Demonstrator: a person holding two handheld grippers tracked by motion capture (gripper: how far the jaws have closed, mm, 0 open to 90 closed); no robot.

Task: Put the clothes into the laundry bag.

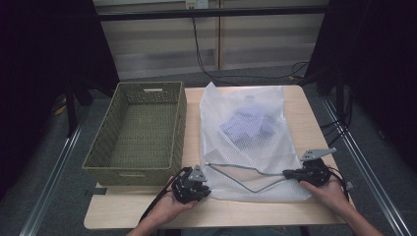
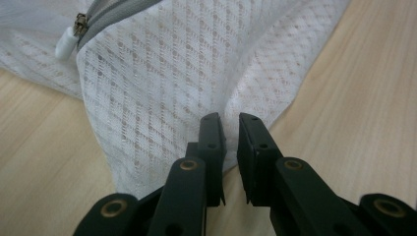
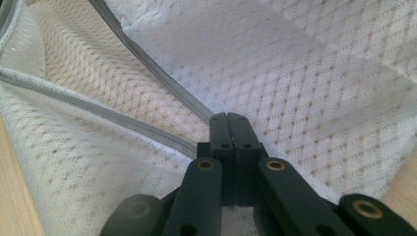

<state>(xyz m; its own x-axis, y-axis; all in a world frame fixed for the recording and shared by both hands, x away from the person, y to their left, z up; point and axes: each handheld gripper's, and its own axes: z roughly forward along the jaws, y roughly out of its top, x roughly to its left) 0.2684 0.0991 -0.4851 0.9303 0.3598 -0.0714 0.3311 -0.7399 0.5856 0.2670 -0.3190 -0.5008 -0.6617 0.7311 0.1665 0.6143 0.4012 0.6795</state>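
A white mesh laundry bag [image 1: 246, 147] lies flat on the wooden table [image 1: 236, 216], and a pale blue garment [image 1: 248, 125] shows through it. Its grey zipper [image 1: 236, 168] gapes along the near end. My right gripper [image 1: 286, 173] is shut on the bag at the zipper's right end; in the right gripper view its jaws [image 3: 228, 117] meet on the mesh beside the grey zipper tape [image 3: 147, 69]. My left gripper [image 1: 204, 182] is at the bag's near left corner. Its jaws [image 2: 231, 118] stand a narrow gap apart, with a fold of mesh [image 2: 157, 83] at their tips and a white zipper pull [image 2: 66, 44] farther off.
An empty olive woven basket [image 1: 135, 174] stands left of the bag, its long side against the bag's left edge. Bare table runs along the front edge. Cables [image 1: 206, 59] and dark stands are on the floor beyond the table.
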